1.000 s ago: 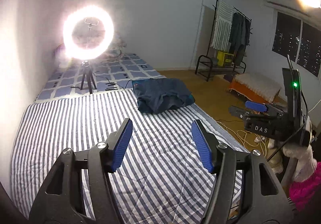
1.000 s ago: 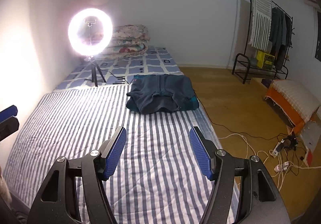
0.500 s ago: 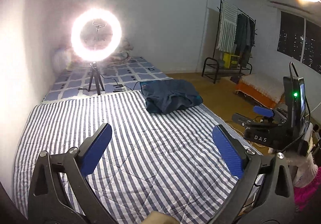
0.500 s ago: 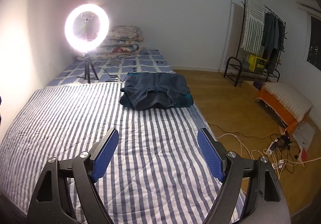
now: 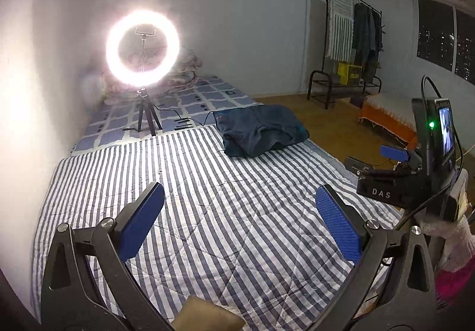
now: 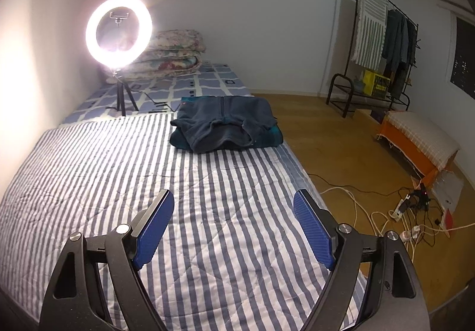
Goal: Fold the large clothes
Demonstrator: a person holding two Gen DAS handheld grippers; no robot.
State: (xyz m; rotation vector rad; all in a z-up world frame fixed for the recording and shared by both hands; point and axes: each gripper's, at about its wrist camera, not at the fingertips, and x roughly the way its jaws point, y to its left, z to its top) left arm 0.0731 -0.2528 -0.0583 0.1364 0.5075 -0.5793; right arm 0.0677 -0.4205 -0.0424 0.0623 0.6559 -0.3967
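a: while both hover over the striped quilt (image 6: 89, 158), where's the dark blue garment (image 6: 225, 126)?
b: folded, upper centre; left gripper (image 5: 240, 206) and right gripper (image 6: 233, 213) just spread wide, nothing between them

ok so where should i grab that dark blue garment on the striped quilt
Take the dark blue garment by its near edge, coming from the front over the striped quilt. That edge lifts in loose folds there, offering a lip to pinch, while the far side lies flatter. Both grippers are open and empty.
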